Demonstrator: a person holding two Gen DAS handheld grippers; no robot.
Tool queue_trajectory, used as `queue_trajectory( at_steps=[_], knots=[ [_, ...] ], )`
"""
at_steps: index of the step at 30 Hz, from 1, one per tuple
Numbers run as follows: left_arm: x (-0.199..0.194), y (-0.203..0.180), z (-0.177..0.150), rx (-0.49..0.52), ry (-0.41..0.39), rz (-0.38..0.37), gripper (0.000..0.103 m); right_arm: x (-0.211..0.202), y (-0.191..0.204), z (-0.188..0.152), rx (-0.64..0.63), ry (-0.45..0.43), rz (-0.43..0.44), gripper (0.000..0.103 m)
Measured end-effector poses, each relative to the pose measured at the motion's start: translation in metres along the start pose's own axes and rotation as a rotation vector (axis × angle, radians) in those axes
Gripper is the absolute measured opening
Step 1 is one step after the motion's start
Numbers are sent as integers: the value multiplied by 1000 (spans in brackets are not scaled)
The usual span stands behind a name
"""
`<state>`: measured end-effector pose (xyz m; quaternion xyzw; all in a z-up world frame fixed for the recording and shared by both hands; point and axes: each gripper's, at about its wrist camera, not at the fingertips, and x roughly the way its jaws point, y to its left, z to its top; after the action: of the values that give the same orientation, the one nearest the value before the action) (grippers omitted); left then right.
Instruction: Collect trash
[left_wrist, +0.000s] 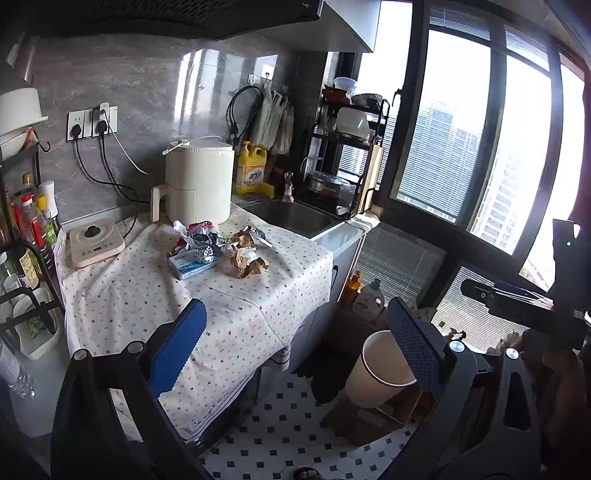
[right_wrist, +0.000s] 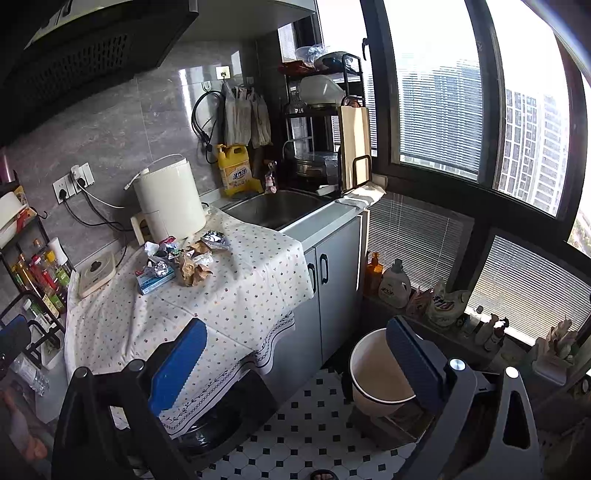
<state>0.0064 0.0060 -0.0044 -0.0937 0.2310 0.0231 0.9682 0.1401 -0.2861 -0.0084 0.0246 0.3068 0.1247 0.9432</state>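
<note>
Fingers spread; right view alone shows cupboard doors.

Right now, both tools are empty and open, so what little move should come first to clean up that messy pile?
Probably reach one tool, say the right tool, forward to the crumpled brown paper, the nearest edge of the trash pile on the dotted tablecloth. Both it and the left tool hang open, holding nothing, well short of the pile, and the bin waits on the floor.
</note>
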Motion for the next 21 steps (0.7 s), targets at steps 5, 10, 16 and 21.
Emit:
queue_trajectory(
  at_steps=[5,10,16,21],
  knots=[
    [-2,2,0,-2,-4,-1,97,0,1,0,-4,1,3,95],
    [-2,2,-1,-5,-4,-1,97,1,2,1,-8,2,6,95],
    [-3,3,-3,-10,-3,2,97,2,4,-1,-16,-1,11,95],
    [-3,5,-5,-10,2,2,97,1,5,-2,-12,5,17,95]
  ],
)
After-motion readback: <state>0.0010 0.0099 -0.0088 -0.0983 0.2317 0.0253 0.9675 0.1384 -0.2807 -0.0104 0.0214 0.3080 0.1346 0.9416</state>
